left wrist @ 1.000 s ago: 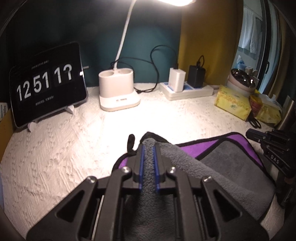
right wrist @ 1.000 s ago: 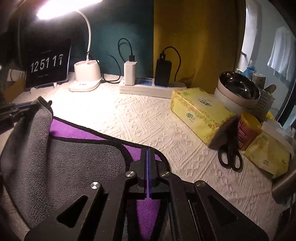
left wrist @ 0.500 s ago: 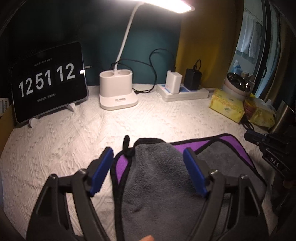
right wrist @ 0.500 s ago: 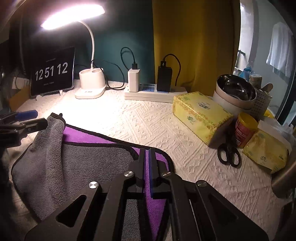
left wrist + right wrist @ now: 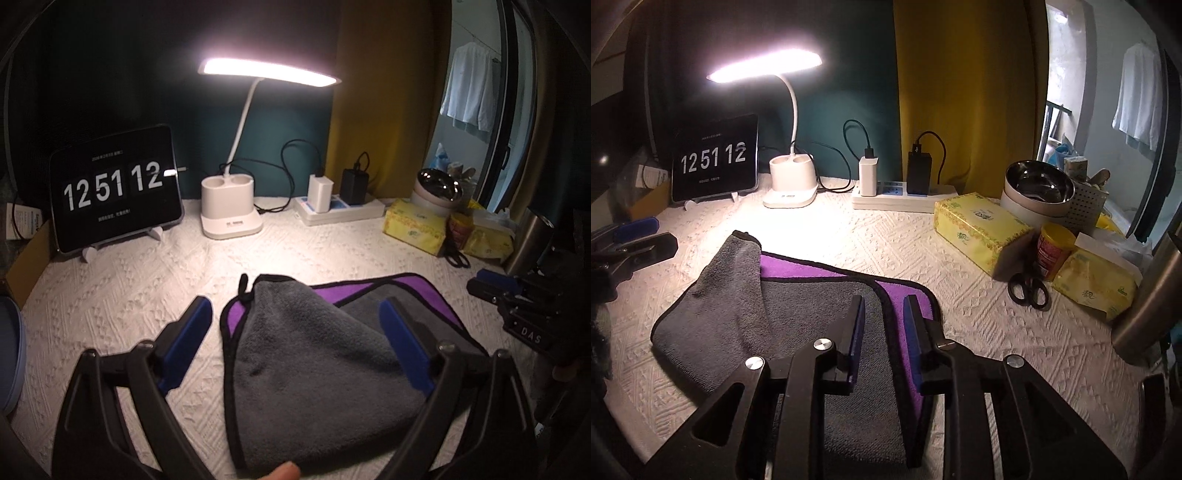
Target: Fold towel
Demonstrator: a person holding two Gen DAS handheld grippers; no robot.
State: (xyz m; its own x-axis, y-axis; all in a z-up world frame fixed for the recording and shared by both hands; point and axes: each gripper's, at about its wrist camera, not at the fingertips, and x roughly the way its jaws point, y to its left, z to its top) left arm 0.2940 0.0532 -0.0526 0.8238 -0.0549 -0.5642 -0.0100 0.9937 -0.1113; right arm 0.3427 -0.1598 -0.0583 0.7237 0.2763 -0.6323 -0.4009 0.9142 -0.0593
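Left gripper (image 5: 295, 332): jaws spread wide, holding nothing; the towel (image 5: 321, 354) lies flat on the white textured tablecloth (image 5: 122, 295), its folded grey flap between and below the blue pads (image 5: 188, 332). Towel's hanging loop (image 5: 242, 286) points toward the lamp base (image 5: 229, 208). Right gripper (image 5: 884, 325): jaws parted, released, straddling the black-trimmed edge where grey meets purple. Scissors (image 5: 1028, 290) and tissue pack (image 5: 979, 230) well right of towel.

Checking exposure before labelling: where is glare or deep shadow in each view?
Left wrist view: the lit white desk lamp head blows out; corners go black. Right wrist view: same lamp glares, while the grey and purple towel stays readable.
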